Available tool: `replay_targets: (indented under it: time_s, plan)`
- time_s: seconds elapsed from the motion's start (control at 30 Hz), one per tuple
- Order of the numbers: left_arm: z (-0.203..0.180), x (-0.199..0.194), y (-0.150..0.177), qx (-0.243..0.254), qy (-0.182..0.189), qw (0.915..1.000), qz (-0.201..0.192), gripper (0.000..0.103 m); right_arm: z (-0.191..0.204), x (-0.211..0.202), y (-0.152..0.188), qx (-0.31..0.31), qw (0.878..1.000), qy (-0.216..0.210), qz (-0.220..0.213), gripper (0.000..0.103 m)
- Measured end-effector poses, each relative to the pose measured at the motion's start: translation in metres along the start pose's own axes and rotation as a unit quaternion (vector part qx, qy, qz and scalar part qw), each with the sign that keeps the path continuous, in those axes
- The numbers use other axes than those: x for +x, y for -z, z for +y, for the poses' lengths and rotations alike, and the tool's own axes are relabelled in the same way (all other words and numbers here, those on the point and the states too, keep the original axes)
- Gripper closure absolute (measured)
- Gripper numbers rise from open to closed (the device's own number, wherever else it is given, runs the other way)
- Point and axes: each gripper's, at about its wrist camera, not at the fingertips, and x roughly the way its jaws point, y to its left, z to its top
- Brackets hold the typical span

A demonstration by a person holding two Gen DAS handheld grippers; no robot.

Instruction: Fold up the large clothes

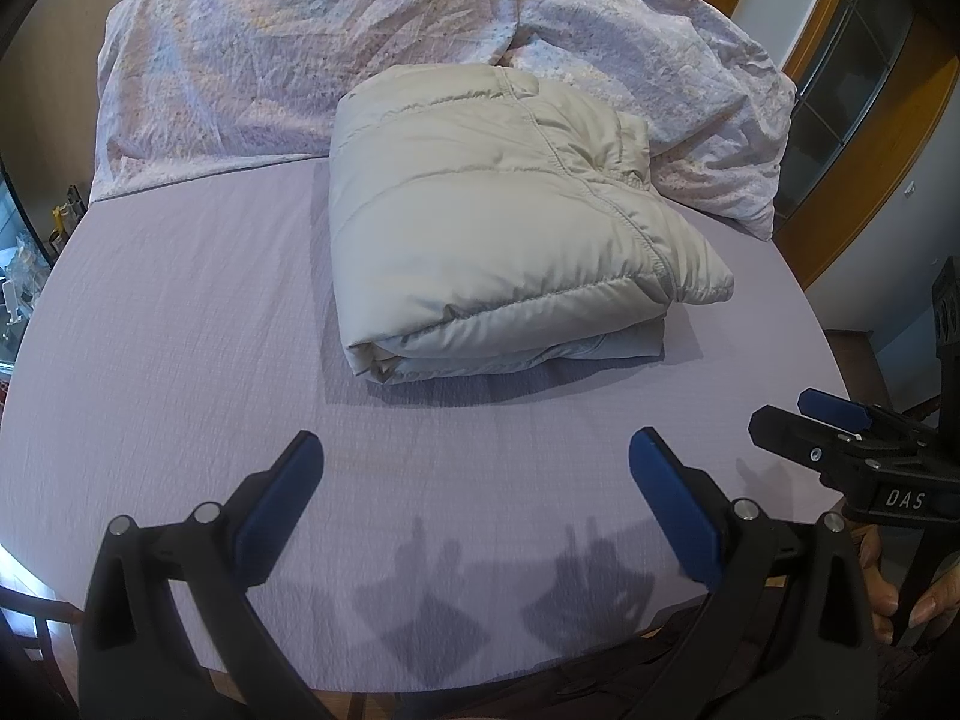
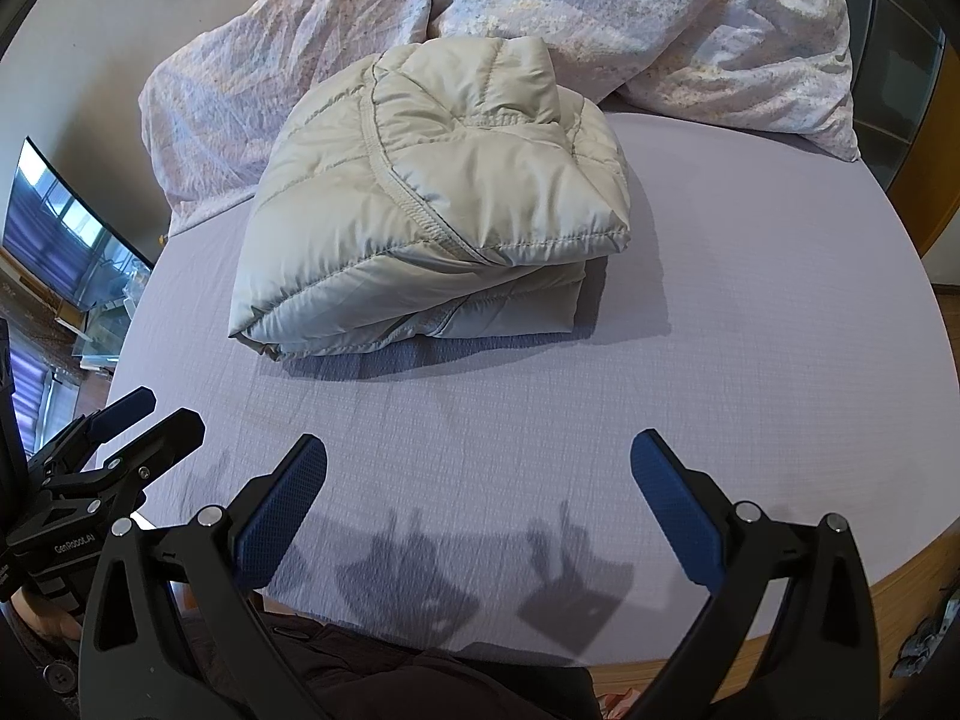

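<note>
A beige quilted puffer jacket (image 1: pixel 498 222) lies folded into a compact bundle in the middle of the lilac bed sheet (image 1: pixel 180 360); it also shows in the right wrist view (image 2: pixel 432 204). My left gripper (image 1: pixel 474 450) is open and empty, low over the sheet near the bed's front edge, well short of the jacket. My right gripper (image 2: pixel 477 450) is also open and empty, beside the left one. The right gripper shows at the right edge of the left wrist view (image 1: pixel 804 414), and the left gripper at the left edge of the right wrist view (image 2: pixel 162 414).
A rumpled floral duvet (image 1: pixel 360 42) is heaped along the far side of the bed behind the jacket, also in the right wrist view (image 2: pixel 600 12). A wooden-framed glass door (image 1: pixel 858 78) stands at the right. A television (image 2: pixel 66 228) stands left of the bed.
</note>
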Motion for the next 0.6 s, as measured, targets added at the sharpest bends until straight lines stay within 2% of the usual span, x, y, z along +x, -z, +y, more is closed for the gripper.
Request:
replay_targets:
  time_s: [0.6]
  plan:
    - [0.0025, 0.0024, 0.0005, 0.0, -0.001, 1.0, 0.0, 0.002, 0.002, 0.0028, 0.0022, -0.002, 1.0, 0.0, 0.0, 0.001]
